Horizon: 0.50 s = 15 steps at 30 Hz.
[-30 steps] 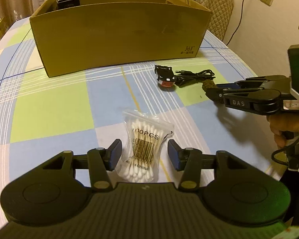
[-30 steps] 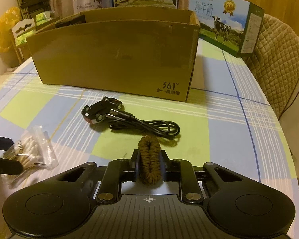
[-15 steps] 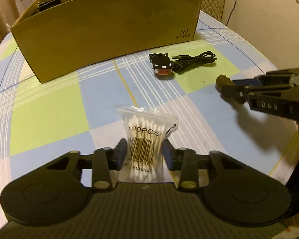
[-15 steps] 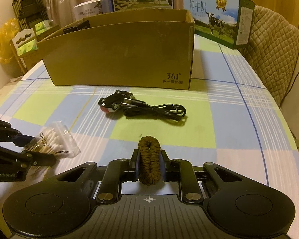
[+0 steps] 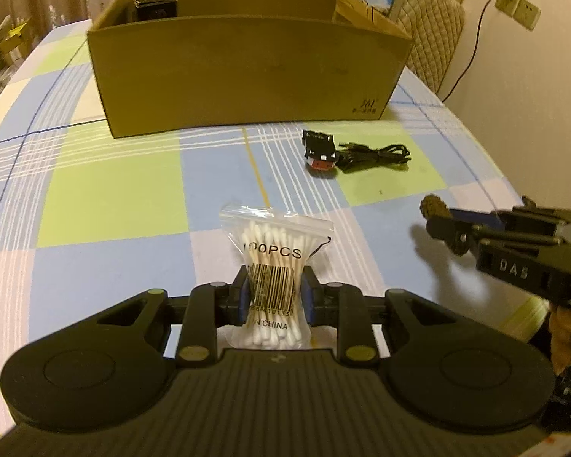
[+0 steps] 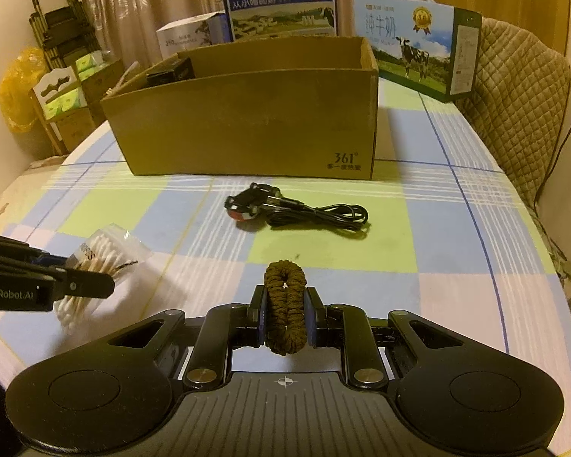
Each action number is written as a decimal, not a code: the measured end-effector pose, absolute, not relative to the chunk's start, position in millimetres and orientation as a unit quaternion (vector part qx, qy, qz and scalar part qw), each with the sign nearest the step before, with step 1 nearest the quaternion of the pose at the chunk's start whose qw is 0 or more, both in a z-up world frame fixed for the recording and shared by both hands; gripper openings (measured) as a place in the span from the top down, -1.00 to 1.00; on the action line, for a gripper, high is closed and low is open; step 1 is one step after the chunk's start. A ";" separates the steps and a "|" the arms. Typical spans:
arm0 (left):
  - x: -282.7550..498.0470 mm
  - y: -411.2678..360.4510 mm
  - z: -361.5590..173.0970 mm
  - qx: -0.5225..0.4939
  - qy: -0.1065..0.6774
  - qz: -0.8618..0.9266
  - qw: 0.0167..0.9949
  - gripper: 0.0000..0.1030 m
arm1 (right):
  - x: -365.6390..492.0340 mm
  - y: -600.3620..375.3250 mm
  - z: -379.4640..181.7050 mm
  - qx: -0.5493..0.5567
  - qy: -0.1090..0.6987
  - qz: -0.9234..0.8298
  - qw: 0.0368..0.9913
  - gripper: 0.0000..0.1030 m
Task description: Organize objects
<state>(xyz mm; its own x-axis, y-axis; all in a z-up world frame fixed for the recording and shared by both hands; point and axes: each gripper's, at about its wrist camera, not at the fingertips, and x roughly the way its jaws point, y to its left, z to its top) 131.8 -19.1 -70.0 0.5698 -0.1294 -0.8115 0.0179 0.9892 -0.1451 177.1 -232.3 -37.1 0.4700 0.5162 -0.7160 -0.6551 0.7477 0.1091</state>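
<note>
ahead, cardboard box (image 5: 247, 76), black cable (image 5: 377, 152); left tool (image 5: 274, 297) clamps cotton swabs (image 5: 274, 251); right tool (image 6: 285, 316) clamps hair tie (image 6: 285, 304)

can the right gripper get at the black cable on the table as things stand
Probably not yet. The path to the black cable looks free, bare tablecloth ahead, but the right gripper is shut on a brown braided hair tie, so its jaws are occupied until that is dropped.

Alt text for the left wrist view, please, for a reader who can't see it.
The left tongs pinch a clear bag of cotton swabs at its barcoded middle, above a checked tablecloth. Beyond lie a small black gadget with a coiled cable and an open cardboard box; at right, the right tongs grip a brown braided loop.
</note>
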 end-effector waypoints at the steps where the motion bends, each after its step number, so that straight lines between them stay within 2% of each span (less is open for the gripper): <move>1: 129.4 -19.2 -66.3 -0.063 0.460 -0.041 0.885 0.58 | 174.8 -232.5 -34.8 -0.091 0.383 0.343 0.853 0.68; 15: 108.8 -24.3 -39.0 -0.081 0.443 -0.041 0.892 0.58 | 151.2 -228.1 -9.9 -0.103 0.382 0.351 0.849 0.68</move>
<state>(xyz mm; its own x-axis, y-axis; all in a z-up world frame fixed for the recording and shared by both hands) 108.8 -24.3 -39.0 0.6049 -0.1455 -0.7829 0.0016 0.9834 -0.1816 151.2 -228.1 -9.9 0.4625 0.5167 -0.7205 -0.6737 0.7331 0.0933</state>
